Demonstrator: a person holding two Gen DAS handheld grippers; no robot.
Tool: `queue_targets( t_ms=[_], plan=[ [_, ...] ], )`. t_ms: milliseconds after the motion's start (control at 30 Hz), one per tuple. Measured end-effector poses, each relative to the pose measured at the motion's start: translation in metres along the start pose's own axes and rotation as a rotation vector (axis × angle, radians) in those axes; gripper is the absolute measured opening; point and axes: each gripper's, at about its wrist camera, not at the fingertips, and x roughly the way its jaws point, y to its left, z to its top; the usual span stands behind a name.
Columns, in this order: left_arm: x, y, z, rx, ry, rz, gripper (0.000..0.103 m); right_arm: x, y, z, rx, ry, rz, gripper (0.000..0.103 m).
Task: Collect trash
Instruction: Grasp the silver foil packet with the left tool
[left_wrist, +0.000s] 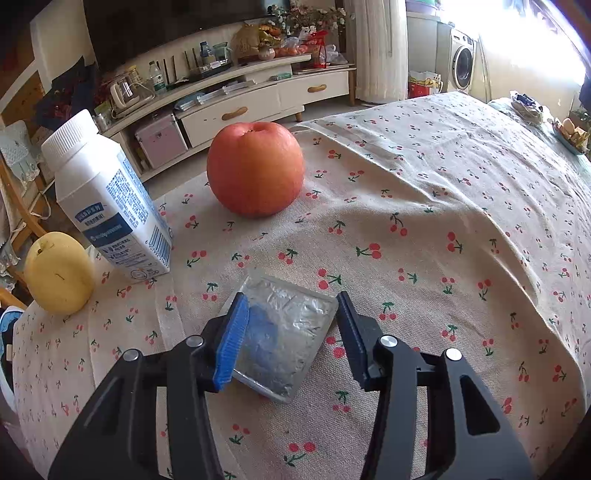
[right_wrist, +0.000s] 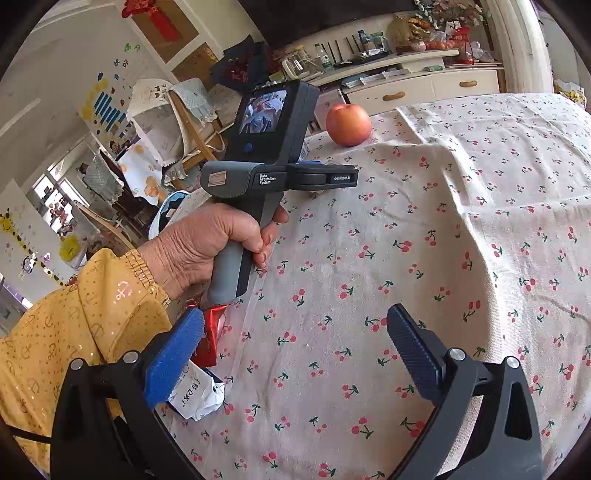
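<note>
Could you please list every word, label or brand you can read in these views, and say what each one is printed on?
"Data Acquisition System": on the grey body of the left tool, seen from the right wrist.
"GenRobot.AI": on its black arm, same view.
Milk carton: blue label with print too small to read.
Crumpled white paper: handwritten characters, not legible.
Silver foil packet: no readable text.

home, living room | TV cabinet (left_wrist: 258, 92) | washing machine (left_wrist: 461, 61), likely
</note>
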Motion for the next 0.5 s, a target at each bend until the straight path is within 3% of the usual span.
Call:
queue_targets(
  t_ms=[167,300,333,400,500],
  plan=[
    [-0.011,0.003,-0.007,-0.040,-0.009,-0.021,0.042,0.004,0.002,-0.002,-0.008,0.018,0.003,0.098],
    [-0.017,0.004,-0.012,-0.016,0.008,-0.031,0.043,0.005,0.003,-0.003,-0.012,0.030,0.010,0.098],
    [-0.018,0.004,-0.012,-0.007,0.011,-0.022,0.047,0.005,0.004,-0.004,-0.014,0.030,0.011,0.098],
    [-0.020,0.010,-0.011,0.003,0.006,0.016,0.074,0.005,0.004,-0.004,-0.016,0.029,0.012,0.098],
    [-0.020,0.019,-0.010,0.040,0.010,0.065,0.084,0.005,0.004,-0.004,-0.014,0.031,0.014,0.098]
  ],
)
